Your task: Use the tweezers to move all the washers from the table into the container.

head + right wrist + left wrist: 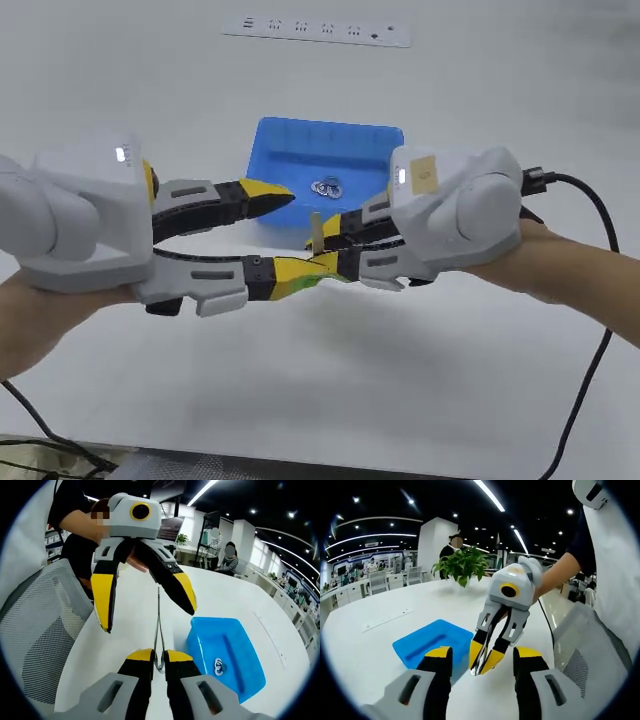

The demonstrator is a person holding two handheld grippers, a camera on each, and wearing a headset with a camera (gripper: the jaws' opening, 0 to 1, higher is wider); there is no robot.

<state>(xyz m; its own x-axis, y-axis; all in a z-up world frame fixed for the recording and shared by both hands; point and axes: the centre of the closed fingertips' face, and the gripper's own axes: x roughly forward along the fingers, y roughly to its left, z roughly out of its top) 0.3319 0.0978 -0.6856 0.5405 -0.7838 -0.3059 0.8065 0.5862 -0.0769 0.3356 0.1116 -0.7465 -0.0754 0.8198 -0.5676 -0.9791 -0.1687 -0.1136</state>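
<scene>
Container [300, 160]: blue, a few washers [327, 186] inside.
Right gripper [159, 656]: pinching tweezers [159, 625], arms nearly together.
Left gripper [483, 652]: wide apart, empty.

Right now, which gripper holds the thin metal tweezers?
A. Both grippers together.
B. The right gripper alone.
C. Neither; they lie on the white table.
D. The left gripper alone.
B: in the right gripper view, the right gripper has its yellow-tipped jaws shut on the thin metal tweezers, while the left gripper facing it has its jaws wide open.
</scene>
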